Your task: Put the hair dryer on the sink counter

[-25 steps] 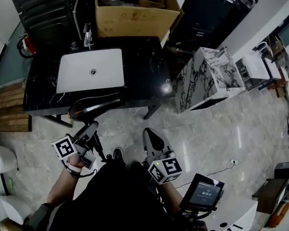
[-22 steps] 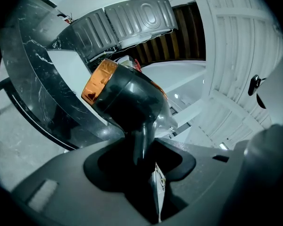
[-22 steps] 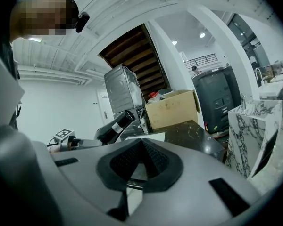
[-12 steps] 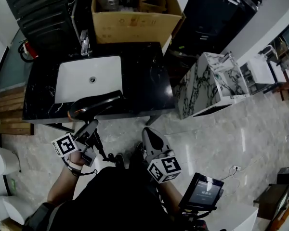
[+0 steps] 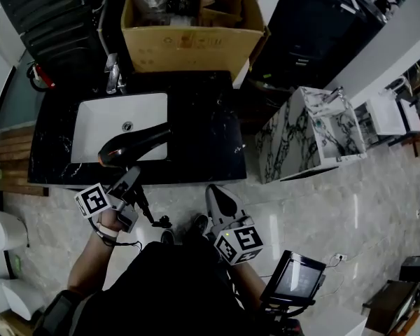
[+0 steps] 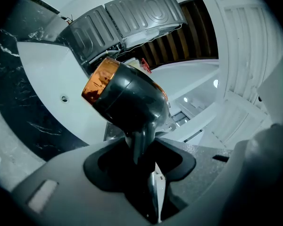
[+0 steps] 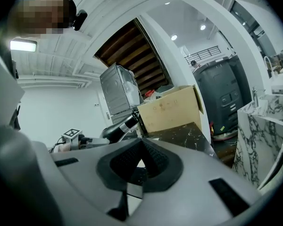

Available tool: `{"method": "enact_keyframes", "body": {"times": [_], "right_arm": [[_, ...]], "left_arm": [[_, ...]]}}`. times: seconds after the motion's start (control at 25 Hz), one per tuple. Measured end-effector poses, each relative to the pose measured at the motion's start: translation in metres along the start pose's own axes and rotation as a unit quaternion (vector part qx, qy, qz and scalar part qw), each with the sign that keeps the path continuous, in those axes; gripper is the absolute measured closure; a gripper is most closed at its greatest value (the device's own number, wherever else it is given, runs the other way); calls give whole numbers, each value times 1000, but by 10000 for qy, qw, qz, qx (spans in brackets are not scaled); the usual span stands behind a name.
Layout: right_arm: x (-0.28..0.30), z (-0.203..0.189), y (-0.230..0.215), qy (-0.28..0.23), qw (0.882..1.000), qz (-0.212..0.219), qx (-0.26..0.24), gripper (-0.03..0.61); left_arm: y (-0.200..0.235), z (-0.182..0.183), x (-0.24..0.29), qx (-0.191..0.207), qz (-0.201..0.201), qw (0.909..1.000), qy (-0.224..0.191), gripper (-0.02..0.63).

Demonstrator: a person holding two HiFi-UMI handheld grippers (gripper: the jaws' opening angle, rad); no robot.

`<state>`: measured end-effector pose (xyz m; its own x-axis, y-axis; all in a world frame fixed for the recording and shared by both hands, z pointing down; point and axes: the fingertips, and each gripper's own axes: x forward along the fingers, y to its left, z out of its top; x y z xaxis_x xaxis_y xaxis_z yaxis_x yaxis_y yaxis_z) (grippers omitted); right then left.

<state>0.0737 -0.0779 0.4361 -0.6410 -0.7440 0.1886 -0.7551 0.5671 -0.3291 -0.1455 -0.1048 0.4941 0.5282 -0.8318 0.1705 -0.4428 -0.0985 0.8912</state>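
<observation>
Pale marble floor (image 5: 336,215), cardboard box (image 5: 196,46), marbled white cabinet (image 5: 294,142)

Black marble counter (image 5: 203,131) carries white sunken basin (image 5: 101,121), faucet (image 5: 113,75) at back edge; cardboard box (image 5: 192,40) behind, maybe resting on counter.

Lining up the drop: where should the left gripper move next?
Probably shift right, then lower: the hair dryer, clamped by its handle in the left gripper, hangs over the white basin, while bare black counter lies to its right.
</observation>
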Motion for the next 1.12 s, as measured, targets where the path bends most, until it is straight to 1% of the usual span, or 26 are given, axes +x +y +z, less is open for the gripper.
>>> {"method": "enact_keyframes", "body": {"times": [0.16,0.28,0.36,0.56,0.72,0.92,1.12], "right_arm": [[8,7,-23,79,9999,97,28,583],[14,12,-37,116,9998,160,30,583],[19,14,-44,135,9998,156,22,583],[36,13,-49,206,9998,44,29,583],[49,16,-53,192,9997,-152,71,583],[61,12,-59,229,9989,-377,170,583],[63,4,-71,270,9976,-560,291,583]], "left_arm": [[-2,6,33,-29,96,9999,-42,437],[-3,13,58,72,199,9998,-33,437],[-4,16,78,154,195,9997,25,437],[3,14,122,141,187,9991,364,437],[12,12,155,164,212,9974,667,437],[26,4,188,261,268,9936,1069,437],[33,-12,212,344,323,9887,1424,437]]}}
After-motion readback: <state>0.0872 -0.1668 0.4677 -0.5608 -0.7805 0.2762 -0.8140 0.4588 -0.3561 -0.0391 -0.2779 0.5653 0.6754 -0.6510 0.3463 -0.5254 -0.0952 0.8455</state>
